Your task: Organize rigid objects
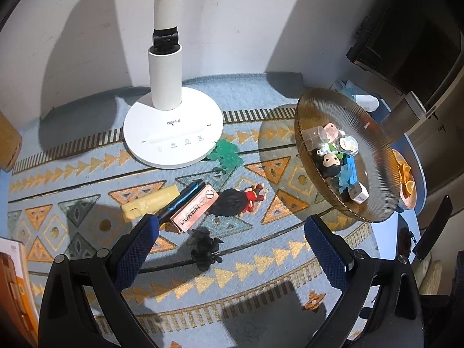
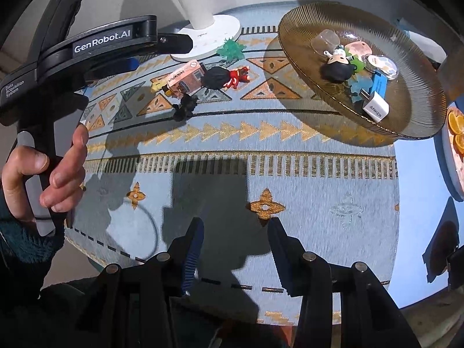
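A ribbed amber glass plate point(image 1: 374, 156) point(image 2: 411, 92) holds several small items, among them a black-haired figurine point(image 1: 330, 165) point(image 2: 337, 68) and a white charger point(image 1: 359, 195) point(image 2: 376, 108). On the patterned cloth lie a pink box point(image 1: 194, 207) point(image 2: 185, 79), a yellow bar point(image 1: 149, 203), a dark pen point(image 1: 182, 198), a black-and-red doll point(image 1: 240, 200) point(image 2: 226, 78), a black toy point(image 1: 206, 249) point(image 2: 185, 107) and a green toy point(image 1: 227, 153) point(image 2: 232, 49). My left gripper point(image 1: 232, 232) is open above the black toy, its left finger beside the box. My right gripper point(image 2: 235, 233) is open and empty over bare cloth.
A white desk lamp point(image 1: 172, 133) point(image 2: 206, 23) stands behind the loose items. A pink dish with orange slices point(image 1: 407, 179) point(image 2: 456, 136) sits right of the plate. The left hand-held gripper body point(image 2: 87, 52) fills the right wrist view's upper left. The table edge runs along the right.
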Demonstrator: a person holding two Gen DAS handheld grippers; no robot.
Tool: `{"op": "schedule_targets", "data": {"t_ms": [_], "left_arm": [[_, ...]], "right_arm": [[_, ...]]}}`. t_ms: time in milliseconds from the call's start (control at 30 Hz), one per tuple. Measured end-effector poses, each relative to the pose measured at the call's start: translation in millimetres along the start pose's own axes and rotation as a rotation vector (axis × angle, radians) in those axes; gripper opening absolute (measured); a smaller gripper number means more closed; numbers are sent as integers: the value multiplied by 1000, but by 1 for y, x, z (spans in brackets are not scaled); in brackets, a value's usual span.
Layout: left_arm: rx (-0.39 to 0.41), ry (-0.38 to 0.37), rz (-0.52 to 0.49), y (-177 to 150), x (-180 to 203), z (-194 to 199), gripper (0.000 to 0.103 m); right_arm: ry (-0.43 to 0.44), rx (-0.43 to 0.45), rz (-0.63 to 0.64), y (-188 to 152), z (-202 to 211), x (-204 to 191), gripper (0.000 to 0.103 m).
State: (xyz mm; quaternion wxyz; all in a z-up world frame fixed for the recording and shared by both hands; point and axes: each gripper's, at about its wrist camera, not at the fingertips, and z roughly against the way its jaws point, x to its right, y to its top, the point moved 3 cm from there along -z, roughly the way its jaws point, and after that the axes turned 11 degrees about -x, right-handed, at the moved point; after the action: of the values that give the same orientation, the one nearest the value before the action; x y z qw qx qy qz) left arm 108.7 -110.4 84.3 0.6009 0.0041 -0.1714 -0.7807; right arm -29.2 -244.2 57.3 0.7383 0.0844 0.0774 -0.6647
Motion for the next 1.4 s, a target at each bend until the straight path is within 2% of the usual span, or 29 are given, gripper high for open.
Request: {"op": "schedule_targets", "data": {"t_ms": [1400], "left_arm": [[13, -10, 32, -2, -6, 1, 100]], "right_arm": [[14, -29, 26, 5, -8, -9, 45]]}}
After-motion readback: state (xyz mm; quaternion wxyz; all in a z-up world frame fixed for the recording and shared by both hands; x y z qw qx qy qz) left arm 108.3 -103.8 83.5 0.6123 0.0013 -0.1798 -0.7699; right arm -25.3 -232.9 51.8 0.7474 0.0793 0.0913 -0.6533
